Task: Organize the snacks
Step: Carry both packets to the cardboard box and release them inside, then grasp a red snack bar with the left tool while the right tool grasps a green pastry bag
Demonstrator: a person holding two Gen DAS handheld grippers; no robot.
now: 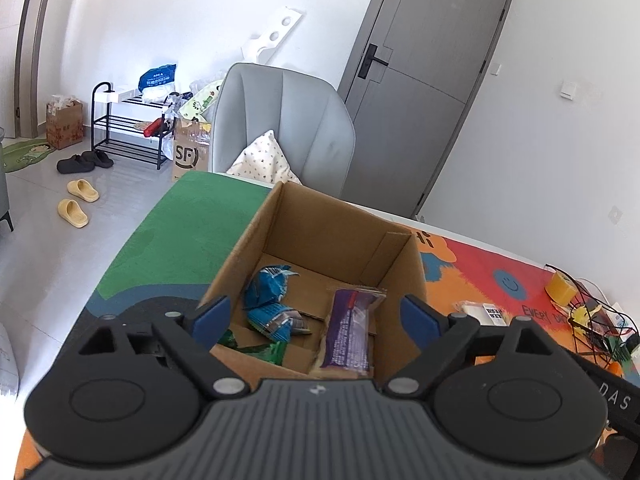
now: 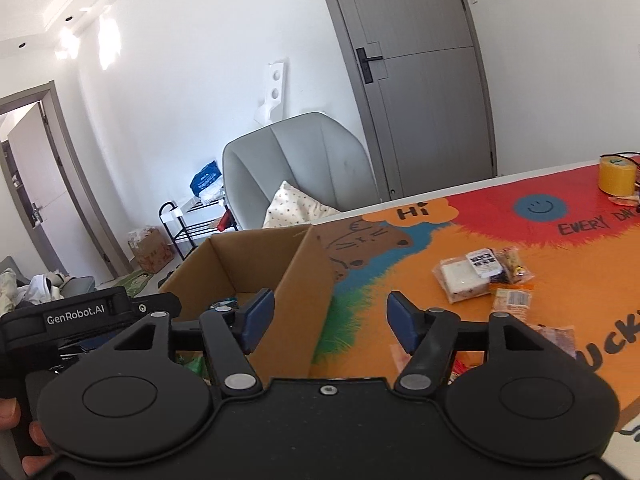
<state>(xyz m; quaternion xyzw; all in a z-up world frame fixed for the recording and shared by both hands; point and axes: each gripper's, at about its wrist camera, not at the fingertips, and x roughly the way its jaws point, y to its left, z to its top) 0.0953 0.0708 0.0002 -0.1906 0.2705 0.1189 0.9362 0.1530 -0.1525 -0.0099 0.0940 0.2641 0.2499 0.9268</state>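
While the left claw (image 1: 316, 316) gapes, the purple snack (image 1: 349, 330) lies between its fingers.

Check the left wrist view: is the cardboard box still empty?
No, the cardboard box already holds a purple packet, blue packets and a green packet.

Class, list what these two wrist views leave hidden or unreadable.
- Left wrist view: the green packet in the cardboard box is partly hidden by the left gripper.
- Left wrist view: print on the purple packet is too small.
- Right wrist view: the box's contents are hidden by its wall and the right gripper.
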